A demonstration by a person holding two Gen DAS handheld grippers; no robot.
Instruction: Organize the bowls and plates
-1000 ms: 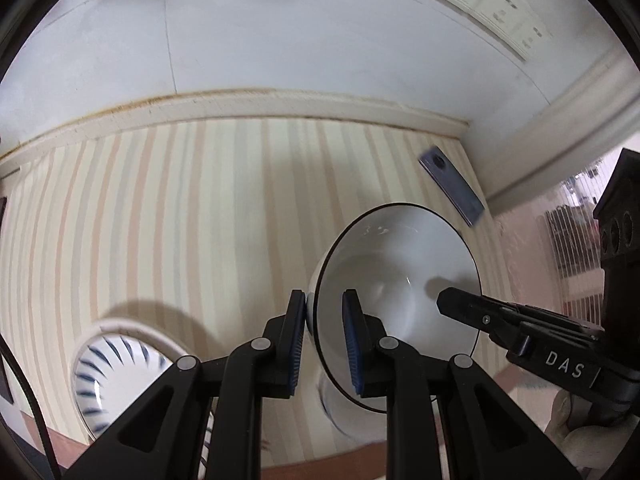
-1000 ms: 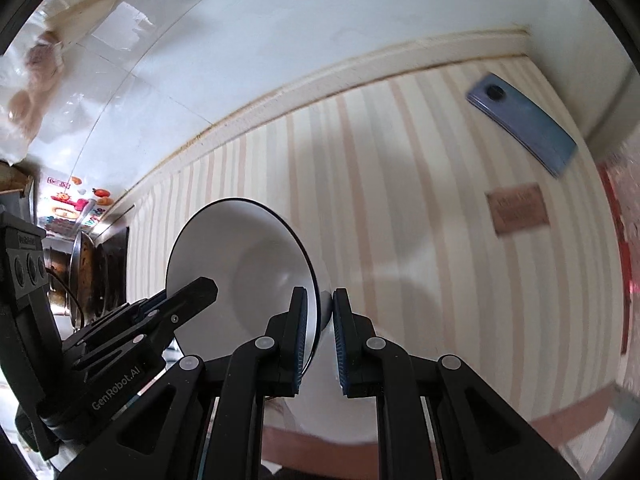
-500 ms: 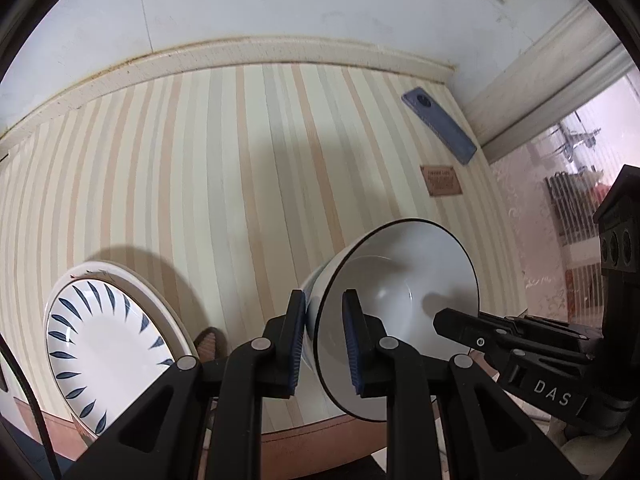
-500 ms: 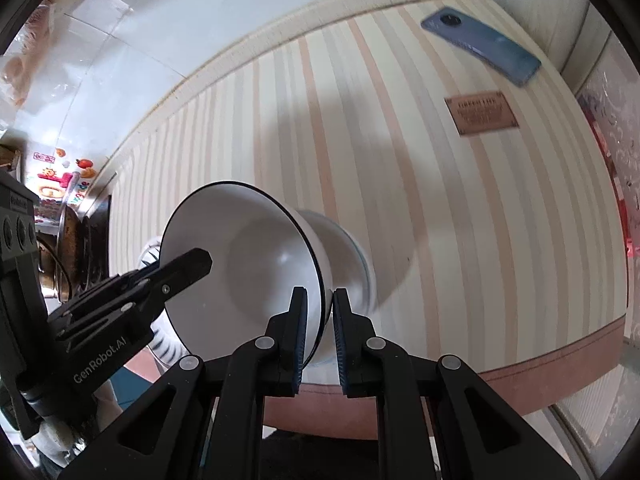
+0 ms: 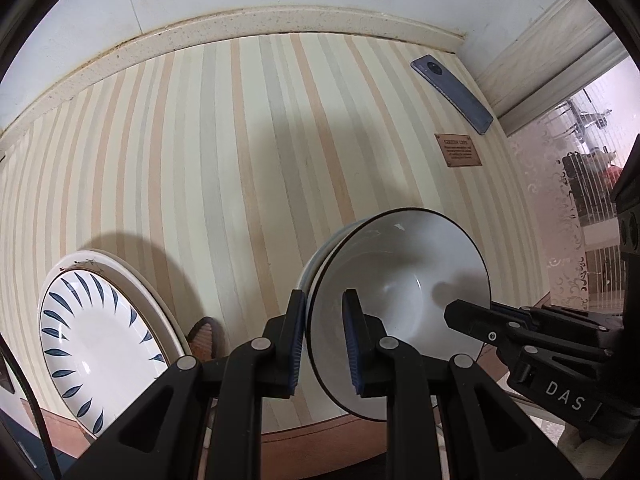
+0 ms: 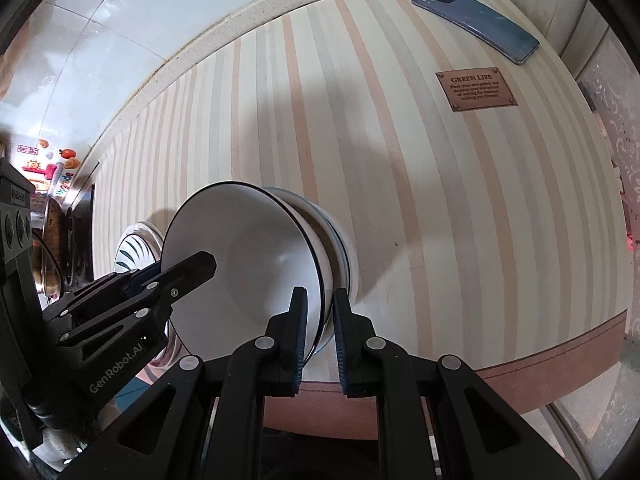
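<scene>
Both grippers — left gripper (image 5: 324, 336), right gripper (image 6: 318, 336) — clamp jaws on opposite rims of the white bowl (image 5: 404, 304), steadying it to nest in the bowl beneath (image 6: 338, 248).

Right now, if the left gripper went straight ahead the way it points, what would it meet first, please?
Nothing new at once: the left gripper already clamps the bowl rim. Straight on, bowl and fingers would probably press into the stack beneath, then the striped table. Depth is hard to judge through the fisheye.
</scene>
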